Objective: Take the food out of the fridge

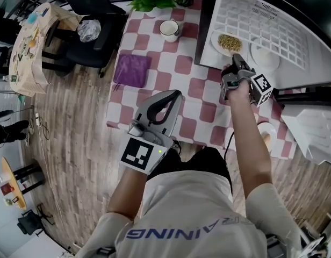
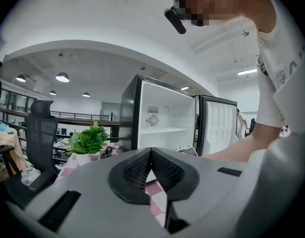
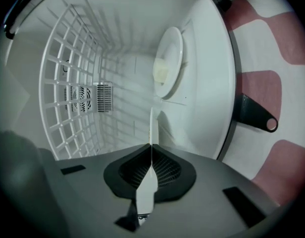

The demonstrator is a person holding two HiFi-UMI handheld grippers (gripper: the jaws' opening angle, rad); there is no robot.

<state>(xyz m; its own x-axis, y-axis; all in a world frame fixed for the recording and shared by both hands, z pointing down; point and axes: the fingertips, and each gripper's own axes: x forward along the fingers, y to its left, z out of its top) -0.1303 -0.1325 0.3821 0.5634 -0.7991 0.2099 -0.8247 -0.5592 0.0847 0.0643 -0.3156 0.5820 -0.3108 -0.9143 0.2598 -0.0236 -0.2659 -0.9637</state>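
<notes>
Just inside the mouth of the fridge, holds the plate of grain by its near rim with the right gripper, jaws pinched to a sliver on that thin white edge, seen edge-on between the pads in the right gripper view. Leaves the plate resting low in the fridge, under the wire shelf, not yet drawn clear as far as can be judged. Finds a second plate just beside it on the side of the open door, carrying a pale block of something not clear enough to name. Places the left gripper well apart from both plates, low over the checked table in front of the body, jaws closed together on nothing. Makes the right hand by far the nearer one, already on the job.

Turns the coming move on one line: plate straight ahead of the right gripper, table straight behind it. Probably calls for a level pull back along the gripper's own axis, out through the opening and toward the body. Needs the plate kept flat during that pull, since loose grain could slide off under a tilted rim grip. Offers cloth for setting down between the cup and the fridge front, judging by the head view.
</notes>
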